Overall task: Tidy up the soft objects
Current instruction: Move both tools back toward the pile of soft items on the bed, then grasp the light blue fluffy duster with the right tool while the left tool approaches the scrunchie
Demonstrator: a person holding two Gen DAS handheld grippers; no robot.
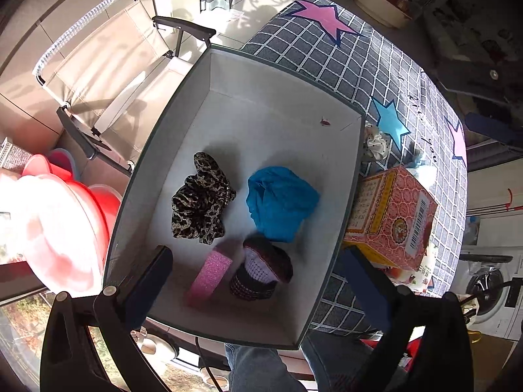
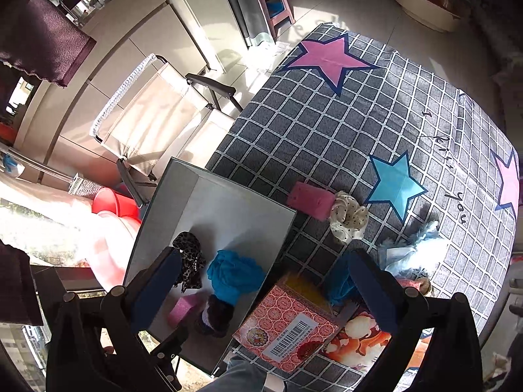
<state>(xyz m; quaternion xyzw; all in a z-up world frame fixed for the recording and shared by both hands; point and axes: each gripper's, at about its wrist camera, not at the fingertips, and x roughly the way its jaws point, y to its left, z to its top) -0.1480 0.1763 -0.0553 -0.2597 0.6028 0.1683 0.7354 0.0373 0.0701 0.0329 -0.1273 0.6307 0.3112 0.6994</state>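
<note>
A grey box (image 1: 228, 65) with a white inside stands on the checked tablecloth (image 2: 327, 130). In it lie a leopard-print scrunchie (image 1: 199, 199), a blue cloth (image 1: 278, 202), a pink sponge (image 1: 210, 274) and a purple knitted piece (image 1: 261, 271). My left gripper (image 1: 258, 277) is open and empty, above the box's near end. My right gripper (image 2: 261, 281) is open and empty, above the box's right edge (image 2: 281, 238). On the cloth beside the box lie a pink sponge (image 2: 310, 201), a cream dotted scrunchie (image 2: 348, 217) and a pale blue fluffy item (image 2: 418, 248).
A pink patterned carton (image 1: 392, 219) lies right of the box, also in the right wrist view (image 2: 287, 333). A folding chair (image 1: 108, 75) stands beyond the table's left side. Red and pink basins (image 1: 65, 222) are stacked at the left. A washing machine (image 1: 490, 290) is at the right.
</note>
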